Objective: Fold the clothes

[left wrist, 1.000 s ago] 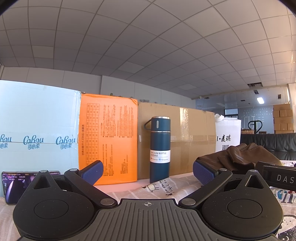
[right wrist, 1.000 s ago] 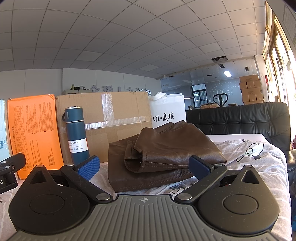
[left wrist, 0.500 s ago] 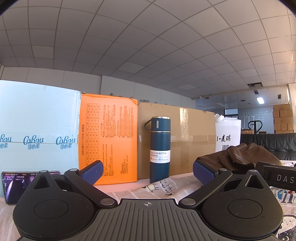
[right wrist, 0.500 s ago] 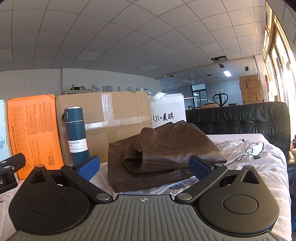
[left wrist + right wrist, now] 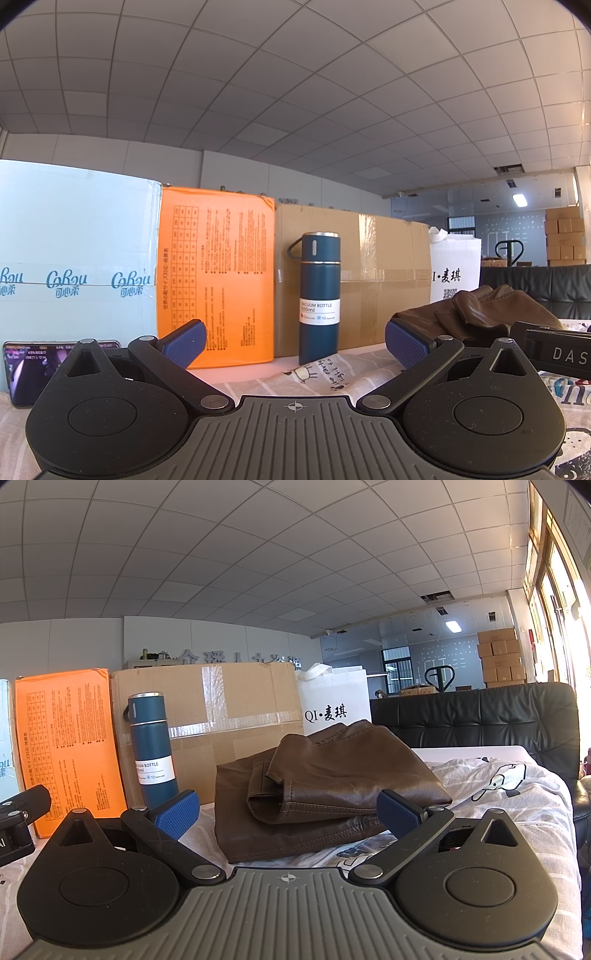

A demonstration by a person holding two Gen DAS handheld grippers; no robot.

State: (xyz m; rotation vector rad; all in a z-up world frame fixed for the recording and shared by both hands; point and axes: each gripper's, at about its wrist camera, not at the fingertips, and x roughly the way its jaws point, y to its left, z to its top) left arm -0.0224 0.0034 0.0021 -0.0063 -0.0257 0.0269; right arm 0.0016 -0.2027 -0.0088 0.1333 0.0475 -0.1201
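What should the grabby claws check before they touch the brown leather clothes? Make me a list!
1. Left gripper open and holding nothing: ok.
2. Right gripper open and holding nothing: ok.
3. Brown leather garment in front of the right gripper: ok. It lies in a folded heap on the printed white sheet.
4. Tall dark blue vacuum bottle standing upright, apart from the garment: ok, but it is close, so watch it.
5. Phone with a lit screen beside the left gripper, away from the garment: ok.
6. Whether the garment is already fully folded: cannot tell; only its near side shows.
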